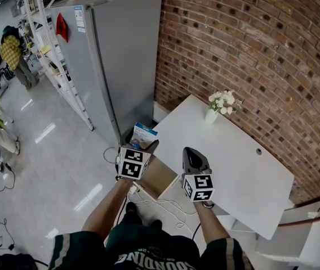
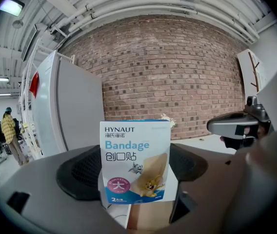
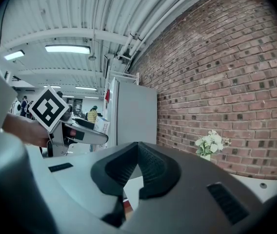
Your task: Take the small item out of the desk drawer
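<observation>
A small white-and-blue bandage box (image 2: 135,145) stands upright between the jaws of my left gripper (image 2: 134,174), which is shut on it. In the head view the box (image 1: 144,133) is held up by the left gripper (image 1: 143,144) above the open wooden drawer (image 1: 159,179) at the left end of the white desk (image 1: 233,162). My right gripper (image 1: 191,152) hovers just right of the drawer, over the desk's front edge. Its jaws meet at the tips with nothing between them (image 3: 137,147). From the right gripper view the left gripper (image 3: 80,135) and the box (image 3: 102,126) show at the left.
A white vase of flowers (image 1: 213,112) stands on the desk's far edge against the brick wall. A tall grey cabinet (image 1: 120,55) rises left of the desk. Cables (image 1: 165,207) lie on the floor below the drawer. A person (image 1: 12,52) stands far off at the left.
</observation>
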`<act>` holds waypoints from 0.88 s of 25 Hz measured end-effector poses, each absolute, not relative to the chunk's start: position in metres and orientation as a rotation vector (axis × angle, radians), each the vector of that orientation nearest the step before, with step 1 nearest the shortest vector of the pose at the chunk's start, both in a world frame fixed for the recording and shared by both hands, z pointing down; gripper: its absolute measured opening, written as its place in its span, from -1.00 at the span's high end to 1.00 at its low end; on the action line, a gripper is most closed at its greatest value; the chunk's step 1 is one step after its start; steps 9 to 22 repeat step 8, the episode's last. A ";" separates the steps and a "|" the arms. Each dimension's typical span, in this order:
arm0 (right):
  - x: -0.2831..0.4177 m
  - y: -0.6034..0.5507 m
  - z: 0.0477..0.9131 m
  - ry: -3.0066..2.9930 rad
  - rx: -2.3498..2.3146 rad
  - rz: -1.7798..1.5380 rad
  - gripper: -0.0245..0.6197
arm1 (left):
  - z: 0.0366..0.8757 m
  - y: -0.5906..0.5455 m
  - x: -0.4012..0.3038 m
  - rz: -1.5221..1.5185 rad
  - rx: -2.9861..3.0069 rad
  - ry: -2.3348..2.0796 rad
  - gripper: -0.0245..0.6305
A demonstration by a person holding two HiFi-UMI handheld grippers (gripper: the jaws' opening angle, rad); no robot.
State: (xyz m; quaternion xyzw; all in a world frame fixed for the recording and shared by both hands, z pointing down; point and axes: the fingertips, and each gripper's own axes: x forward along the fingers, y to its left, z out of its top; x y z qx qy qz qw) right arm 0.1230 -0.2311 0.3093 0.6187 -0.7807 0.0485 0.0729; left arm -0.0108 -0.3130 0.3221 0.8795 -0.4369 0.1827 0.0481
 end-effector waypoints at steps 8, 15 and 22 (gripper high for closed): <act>0.125 -0.230 0.314 -2.346 1.854 0.158 0.85 | 0.332 -0.313 -0.009 0.561 2.681 -1.326 -0.38; 0.125 -0.230 0.314 -2.346 1.854 0.158 0.85 | 0.332 -0.313 -0.009 0.561 2.681 -1.326 -0.38; 0.125 -0.230 0.314 -2.346 1.854 0.158 0.85 | 0.332 -0.313 -0.009 0.561 2.681 -1.326 -0.38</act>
